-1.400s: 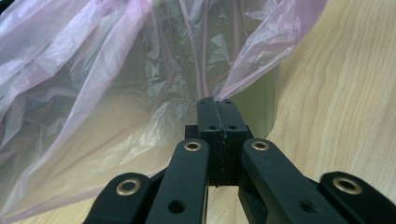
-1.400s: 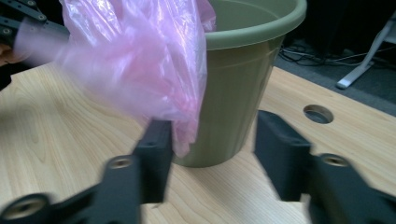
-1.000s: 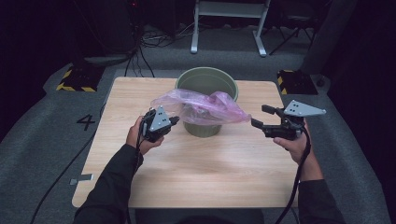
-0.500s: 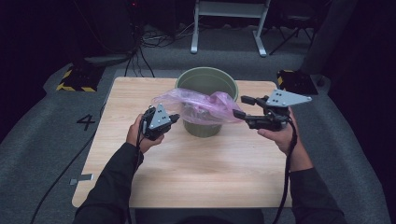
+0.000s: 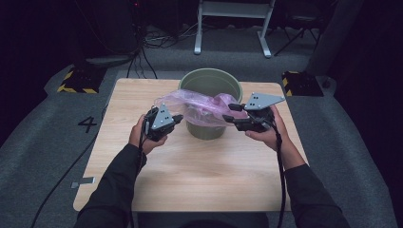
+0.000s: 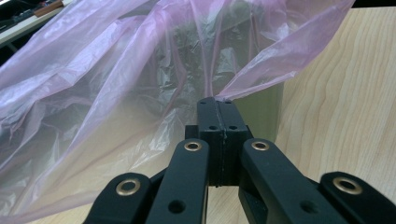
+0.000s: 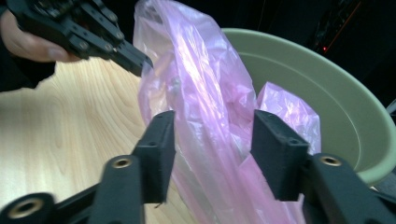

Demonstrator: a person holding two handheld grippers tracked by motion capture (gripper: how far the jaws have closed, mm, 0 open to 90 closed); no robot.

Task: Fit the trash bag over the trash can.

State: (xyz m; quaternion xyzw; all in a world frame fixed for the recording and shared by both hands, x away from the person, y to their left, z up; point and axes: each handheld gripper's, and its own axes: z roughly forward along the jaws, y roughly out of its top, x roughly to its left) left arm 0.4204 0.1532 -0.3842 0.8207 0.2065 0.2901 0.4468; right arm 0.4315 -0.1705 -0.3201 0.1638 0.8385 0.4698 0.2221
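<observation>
A bucket (image 5: pixel 210 102) stands on the table (image 5: pixel 190 175) toward its far edge, mid-width. A plastic bag (image 5: pixel 199 108) drapes over the bucket's near rim, partly inside. The left gripper (image 5: pixel 177 117) sits left of the bucket, the right gripper (image 5: pixel 229 113) right, the bag between them.

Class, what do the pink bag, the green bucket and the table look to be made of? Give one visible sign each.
Bag: thin plastic film, glossy; translucent, creased.
Bucket: probably moulded plastic, matt; smooth, even green wall.
Table: wood or wood-look laminate; pale grain lines.
</observation>
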